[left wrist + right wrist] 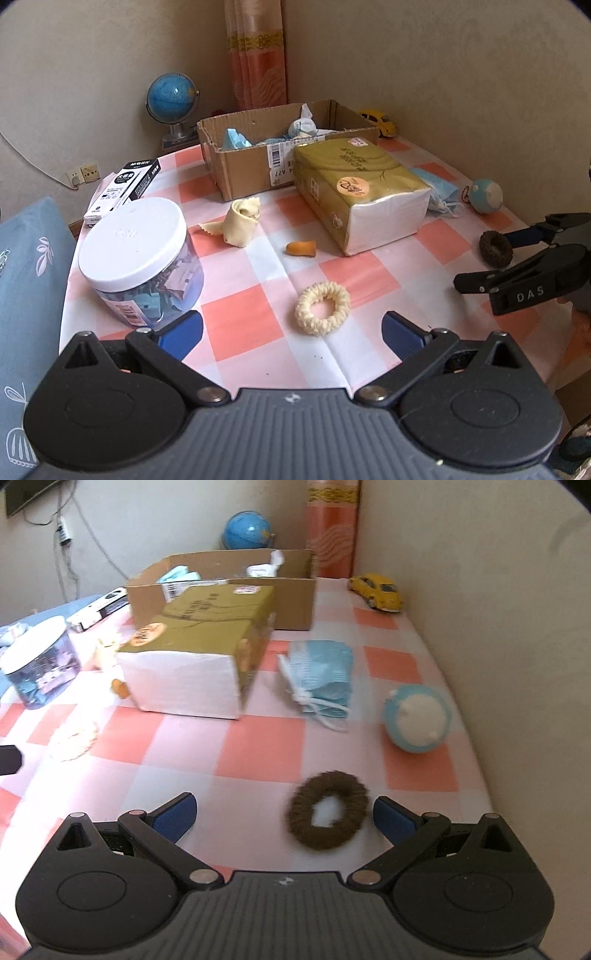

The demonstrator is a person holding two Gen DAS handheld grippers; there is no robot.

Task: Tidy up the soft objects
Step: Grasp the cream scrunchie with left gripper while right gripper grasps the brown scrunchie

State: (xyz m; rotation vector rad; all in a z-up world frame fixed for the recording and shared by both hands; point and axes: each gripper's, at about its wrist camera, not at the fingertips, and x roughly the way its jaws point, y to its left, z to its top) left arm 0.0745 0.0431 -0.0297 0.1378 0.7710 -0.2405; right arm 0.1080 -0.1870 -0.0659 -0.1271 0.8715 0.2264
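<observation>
The near strip of the checked tablecloth [240, 325] is open, broken only by the cream scrunchie [322, 308] and, toward the right edge, the brown scrunchie [328, 809]. At the left, the white-lidded jar [138, 254] stands tall and blocks that side, with the black-and-white carton [123, 190] just behind it. The tissue pack [360, 188] fills the middle, close against the cardboard box [255, 166] at the far side. A lane runs between jar and pack, holding only the rolled cloth [242, 221] and the orange fingertip cover [301, 248]. Right of the pack lie the blue masks [325, 679] and the blue ball [417, 718], near the wall [498, 627].
</observation>
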